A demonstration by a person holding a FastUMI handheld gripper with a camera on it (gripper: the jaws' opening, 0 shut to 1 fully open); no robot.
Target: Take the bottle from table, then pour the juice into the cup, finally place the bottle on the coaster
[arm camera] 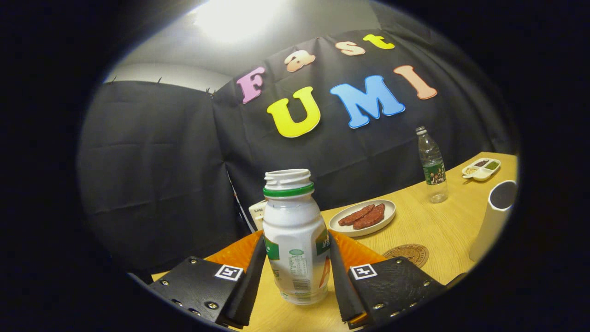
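A white juice bottle point(295, 240) with a green neck ring and no cap stands upright between my two fingers. My gripper point(296, 272) is shut on it, both pads pressing its sides low on the body. The bottle's base looks slightly lifted off the wooden table point(442, 226). A round brown coaster point(408, 253) lies on the table just right of the right finger. A tall white cup point(493, 219) stands further right, tilted in the view, its dark mouth showing.
An oval plate point(362, 216) with reddish meat slices sits beyond the bottle. A clear water bottle point(432, 166) stands at the back, with a small divided dish point(481, 168) beside it. An orange object point(235, 252) lies behind the fingers. A white box point(257, 213) rests against the cloth wall.
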